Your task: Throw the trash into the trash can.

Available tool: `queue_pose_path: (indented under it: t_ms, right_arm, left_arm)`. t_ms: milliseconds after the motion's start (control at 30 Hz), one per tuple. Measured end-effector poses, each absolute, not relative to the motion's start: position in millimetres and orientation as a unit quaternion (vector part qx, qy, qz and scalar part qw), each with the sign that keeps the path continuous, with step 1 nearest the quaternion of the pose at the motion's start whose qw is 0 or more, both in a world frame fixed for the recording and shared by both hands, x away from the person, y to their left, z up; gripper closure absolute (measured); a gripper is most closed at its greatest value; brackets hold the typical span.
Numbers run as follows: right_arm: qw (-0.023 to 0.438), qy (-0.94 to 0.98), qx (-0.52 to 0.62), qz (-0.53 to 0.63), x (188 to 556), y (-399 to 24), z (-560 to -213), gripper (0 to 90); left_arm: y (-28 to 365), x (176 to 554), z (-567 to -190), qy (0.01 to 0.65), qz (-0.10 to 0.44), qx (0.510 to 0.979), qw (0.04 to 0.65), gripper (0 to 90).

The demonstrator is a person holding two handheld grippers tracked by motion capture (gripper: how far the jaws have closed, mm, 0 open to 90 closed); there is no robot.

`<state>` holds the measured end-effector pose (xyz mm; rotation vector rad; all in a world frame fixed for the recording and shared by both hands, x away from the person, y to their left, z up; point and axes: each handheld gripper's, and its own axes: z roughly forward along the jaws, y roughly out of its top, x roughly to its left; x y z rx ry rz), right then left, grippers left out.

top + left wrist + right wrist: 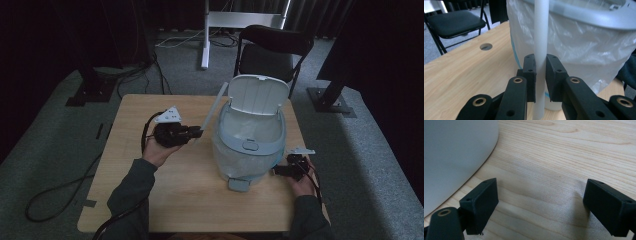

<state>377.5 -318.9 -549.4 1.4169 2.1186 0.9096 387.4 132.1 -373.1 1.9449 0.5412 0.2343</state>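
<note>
The white tube [541,37] is the thing being handled: it stands clamped between the pads of the left hand-held gripper [540,75], running up past them and leaning against the side of the bin [250,145], just outside the plastic bag [584,47] that lines it. From the high view the tube [212,112] slants up from the left hand-held gripper [196,133] toward the bin's rim, its top end close to the raised lid [258,94] but not yet over the opening. The bin sits right of centre on the tabletop [150,200], its lid tipped back and its pedal [239,184] facing the person. The right hand-held gripper [278,171] rests low on the tabletop beside the foot of the bin, jaws spread wide with nothing between them; in its own view the bin's rounded wall [454,157] lies just to the left of its near jaw. The step in hand looks like carrying the tube to the open bin to throw it away. The next move seems to call for lifting the tube higher, so that its lower end clears the rim, bringing it over the opening, and only then letting go; the bag's loose edge could catch on the tube if it rises too close to the side.
</note>
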Motion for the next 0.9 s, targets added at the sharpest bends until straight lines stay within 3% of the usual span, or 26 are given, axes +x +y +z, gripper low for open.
queue_pose_path:
  t_ms: [900]
  right_arm:
    - [0.216,0.764,0.511,0.328,377.6,-318.9,-549.4,11.6]
  left_arm:
    - [112.0,395.9,-324.9,0.206,0.126,0.806,0.541,79.2]
